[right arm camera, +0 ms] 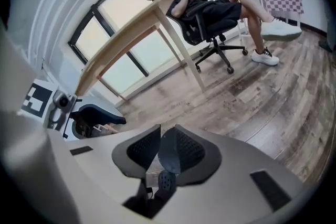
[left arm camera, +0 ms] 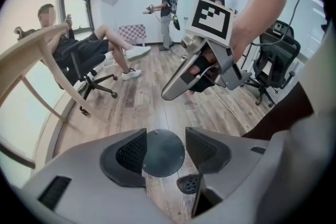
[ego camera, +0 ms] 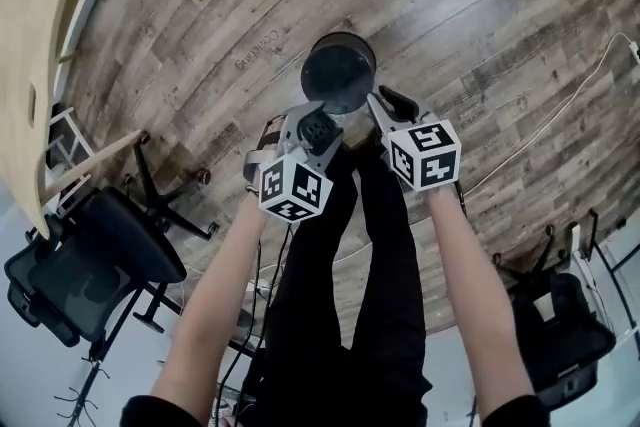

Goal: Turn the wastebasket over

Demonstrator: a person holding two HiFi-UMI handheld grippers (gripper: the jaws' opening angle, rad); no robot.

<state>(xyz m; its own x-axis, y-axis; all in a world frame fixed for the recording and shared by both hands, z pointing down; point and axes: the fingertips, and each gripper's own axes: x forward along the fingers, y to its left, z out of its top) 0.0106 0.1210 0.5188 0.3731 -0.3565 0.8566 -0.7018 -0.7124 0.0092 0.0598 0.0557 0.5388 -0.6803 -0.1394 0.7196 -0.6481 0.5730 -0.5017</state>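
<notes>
The dark grey round wastebasket (ego camera: pixel 338 73) stands on the wood floor just ahead of both grippers, with a flat closed disc facing up. In the left gripper view the wastebasket (left arm camera: pixel 164 157) shows far below, through the gap of my left gripper (left arm camera: pixel 166 134), whose jaws stand apart with nothing between them. My right gripper (right arm camera: pixel 168 129) has only a narrow gap, and the wastebasket (right arm camera: pixel 169 157) shows through it on the floor, untouched. In the head view the left gripper (ego camera: pixel 308 110) and right gripper (ego camera: pixel 385 105) hover side by side above the basket's near edge.
Black office chairs stand at the left (ego camera: pixel 95 265) and right (ego camera: pixel 560 330). A light wooden table (ego camera: pixel 40 25) fills the upper left. A white cable (ego camera: pixel 560 110) runs over the floor at the right. A seated person (right arm camera: pixel 210 5) and two standing people (left arm camera: pixel 167 13) are further off.
</notes>
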